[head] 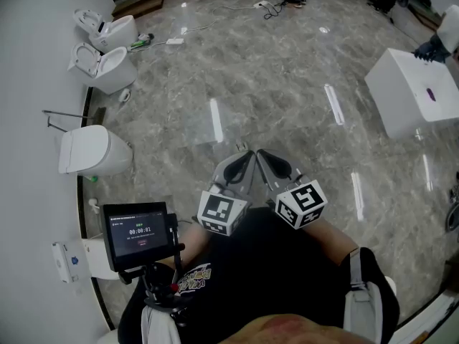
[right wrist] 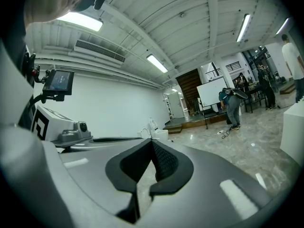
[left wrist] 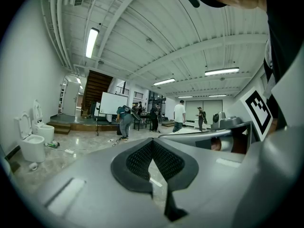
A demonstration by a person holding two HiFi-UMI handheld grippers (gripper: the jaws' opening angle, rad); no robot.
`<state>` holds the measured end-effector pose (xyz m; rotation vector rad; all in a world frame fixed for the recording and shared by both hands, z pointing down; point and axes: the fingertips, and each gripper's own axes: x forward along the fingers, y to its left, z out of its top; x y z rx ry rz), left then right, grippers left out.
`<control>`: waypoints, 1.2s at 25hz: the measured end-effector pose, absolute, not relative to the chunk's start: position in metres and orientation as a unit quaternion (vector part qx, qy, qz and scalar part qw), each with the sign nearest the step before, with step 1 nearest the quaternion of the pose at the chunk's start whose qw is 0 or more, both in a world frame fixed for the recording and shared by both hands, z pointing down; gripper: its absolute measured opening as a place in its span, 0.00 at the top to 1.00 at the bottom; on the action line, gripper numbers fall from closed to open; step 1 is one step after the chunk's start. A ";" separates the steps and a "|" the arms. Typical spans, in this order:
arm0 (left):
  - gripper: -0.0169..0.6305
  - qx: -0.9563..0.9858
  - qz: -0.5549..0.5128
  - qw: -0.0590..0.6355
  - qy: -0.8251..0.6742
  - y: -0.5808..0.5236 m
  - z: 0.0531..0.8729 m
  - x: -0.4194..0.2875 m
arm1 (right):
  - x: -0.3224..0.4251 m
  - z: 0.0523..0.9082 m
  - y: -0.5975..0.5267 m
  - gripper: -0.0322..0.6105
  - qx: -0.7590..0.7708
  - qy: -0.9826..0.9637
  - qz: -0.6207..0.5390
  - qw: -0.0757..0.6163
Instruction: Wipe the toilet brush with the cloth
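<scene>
While the left tongs (head: pixel 242 153) and right tongs (head: pixel 262 155) sit closed, empty, a white box (head: pixel 412 95) runs off-frame.

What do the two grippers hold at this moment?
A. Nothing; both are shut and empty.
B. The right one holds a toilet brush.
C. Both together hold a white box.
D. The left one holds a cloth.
A: in each gripper view, the jaws of the left gripper and of the right gripper meet with nothing between them.
</scene>
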<state>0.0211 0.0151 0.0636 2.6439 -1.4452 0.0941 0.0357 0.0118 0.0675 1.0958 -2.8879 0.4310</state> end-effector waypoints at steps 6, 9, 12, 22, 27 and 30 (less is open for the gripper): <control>0.98 0.872 0.038 0.066 -0.484 0.021 0.068 0.018 | 0.033 0.069 0.017 0.95 0.345 -0.927 0.146 0.011; 0.98 0.870 0.048 0.072 -0.485 0.016 0.065 0.016 | 0.031 0.064 0.011 0.95 0.341 -0.929 0.144 0.007; 0.98 0.877 0.035 0.059 -0.475 0.010 0.060 0.023 | 0.037 0.059 0.006 0.95 0.355 -0.924 0.139 0.006; 0.98 0.880 0.031 0.065 -0.470 0.014 0.062 0.023 | 0.037 0.061 0.008 0.95 0.360 -0.922 0.144 0.005; 0.97 0.885 0.032 0.049 -0.462 0.018 0.060 0.026 | 0.039 0.061 0.010 0.95 0.359 -0.923 0.135 0.007; 0.97 0.880 0.047 0.029 -0.471 0.022 0.061 0.020 | 0.034 0.061 0.012 0.92 0.349 -0.928 0.132 0.008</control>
